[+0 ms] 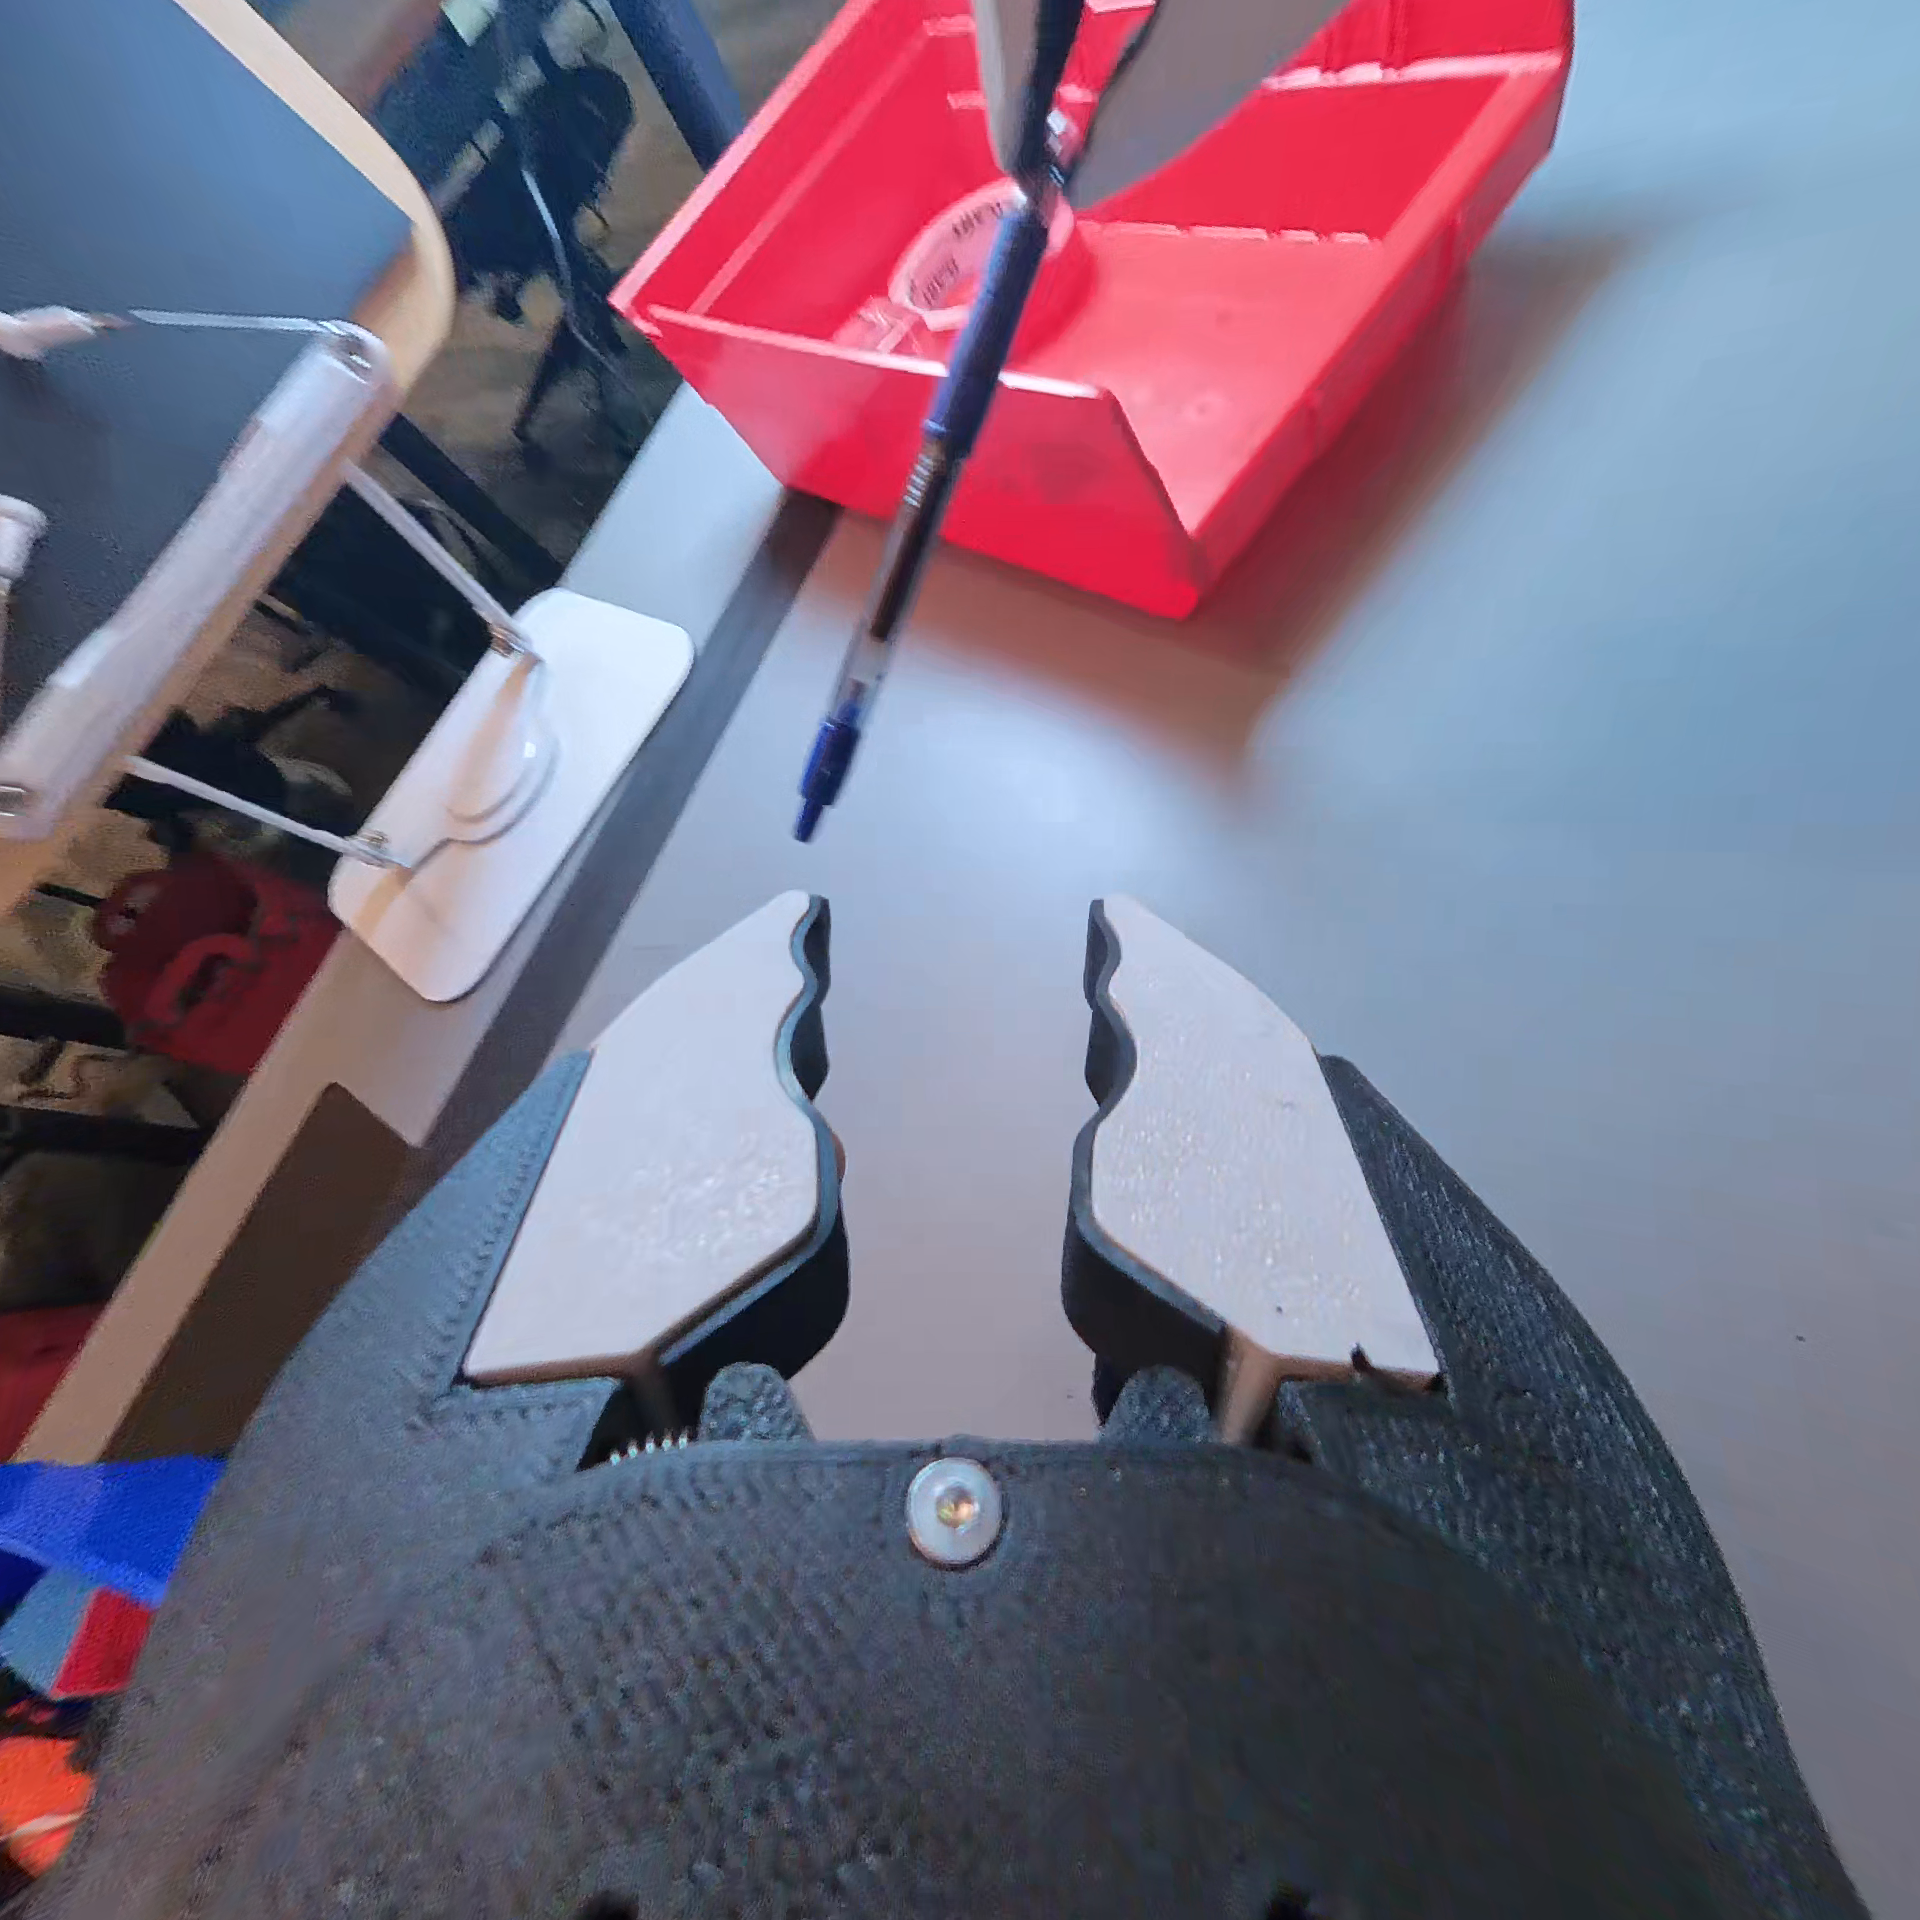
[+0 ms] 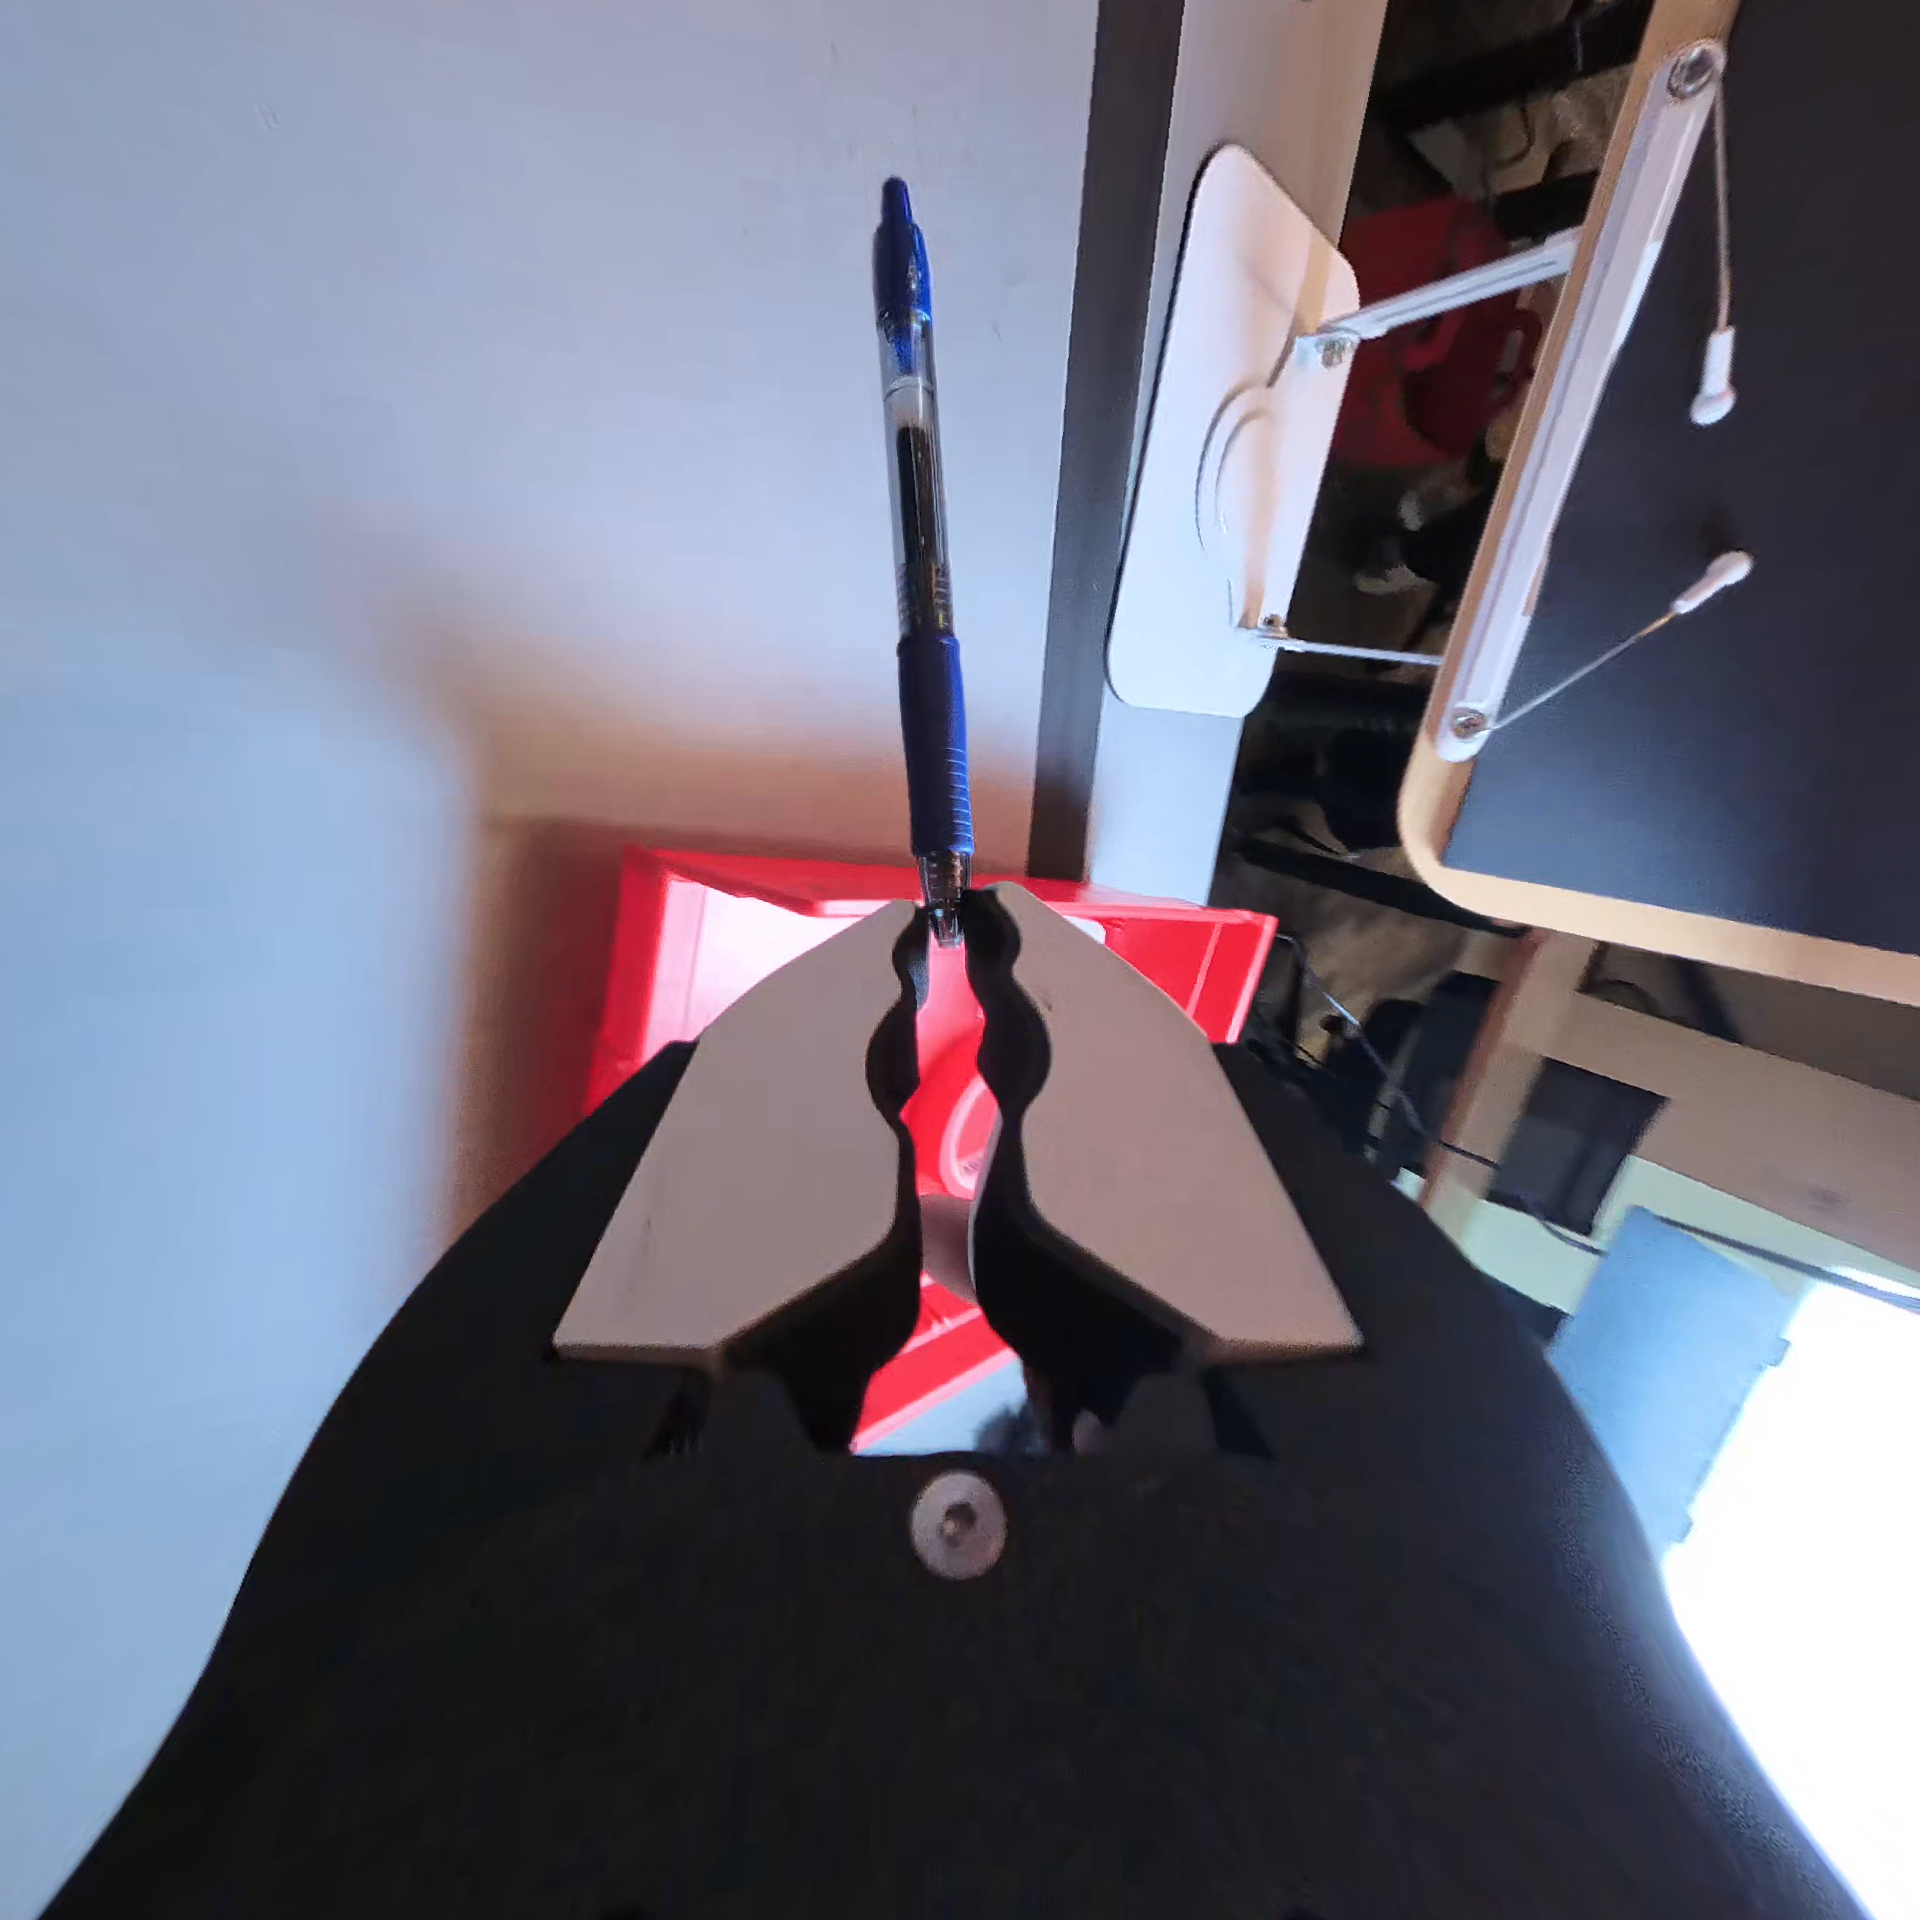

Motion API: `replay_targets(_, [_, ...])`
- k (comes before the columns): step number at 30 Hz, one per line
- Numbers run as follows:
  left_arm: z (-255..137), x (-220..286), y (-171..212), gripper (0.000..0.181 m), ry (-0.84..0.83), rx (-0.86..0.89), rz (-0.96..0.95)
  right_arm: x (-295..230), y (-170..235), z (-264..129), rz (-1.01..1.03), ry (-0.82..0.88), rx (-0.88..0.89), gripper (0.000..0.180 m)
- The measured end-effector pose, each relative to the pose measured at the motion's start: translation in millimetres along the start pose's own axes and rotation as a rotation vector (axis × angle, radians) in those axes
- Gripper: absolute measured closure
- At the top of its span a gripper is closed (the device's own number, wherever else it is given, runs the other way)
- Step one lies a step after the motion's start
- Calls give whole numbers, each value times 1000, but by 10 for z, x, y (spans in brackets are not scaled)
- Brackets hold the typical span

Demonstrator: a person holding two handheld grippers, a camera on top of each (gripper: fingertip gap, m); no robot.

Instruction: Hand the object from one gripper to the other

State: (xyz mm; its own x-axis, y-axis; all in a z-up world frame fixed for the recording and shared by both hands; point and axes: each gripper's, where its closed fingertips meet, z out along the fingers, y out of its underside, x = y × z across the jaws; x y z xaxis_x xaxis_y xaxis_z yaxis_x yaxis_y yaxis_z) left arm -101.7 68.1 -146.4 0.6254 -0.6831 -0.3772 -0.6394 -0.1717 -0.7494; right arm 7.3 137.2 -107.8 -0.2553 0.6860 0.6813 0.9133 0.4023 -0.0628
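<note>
in the left wrist view, a white stand (image 1: pixel 540 769) with metal rods sits at the left edge of the desk (image 1: pixel 1558 727). right of it, the left tongs (image 1: pixel 956 914) are spread apart and empty, low over the grey surface. a blue retractable pen (image 1: pixel 904 540) hangs in the air just ahead of them, its clicker end pointing at the gap between the fingers but not touching either one. the pen's far end is pinched by the right tongs (image 1: pixel 1044 177) at the top of the view. behind sits a red bin (image 1: pixel 1143 457) holding a clear round item with print too blurred to read.

in the right wrist view, the right tongs (image 2: pixel 945 920) are clenched on the pen (image 2: pixel 920 499) at its tip, the barrel standing straight out beyond the fingertips. small markings on the barrel cannot be made out.
</note>
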Motion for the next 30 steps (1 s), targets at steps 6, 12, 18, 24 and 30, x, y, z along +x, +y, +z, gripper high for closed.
replay_targets(6, [247, 198, 119, 137, 67, -42, -84, 25, -38, 46, -41, 22, -27, 173])
replay_targets(12, [287, 78, 144, 137, -28, -47, -107, -7, -157, 33, -87, 37, 10, 172])
replay_targets(18, [235, -51, 220, 134, -22, -51, -86, -31, -266, -23, -216, 109, 41, 173])
replay_targets(24, [247, -110, 282, 142, 19, -11, -86, -55, -373, -93, -301, 175, 129, 173])
replay_targets(30, [227, -96, 261, 154, 47, 28, -66, -51, -363, -132, -415, 283, 159, 173])
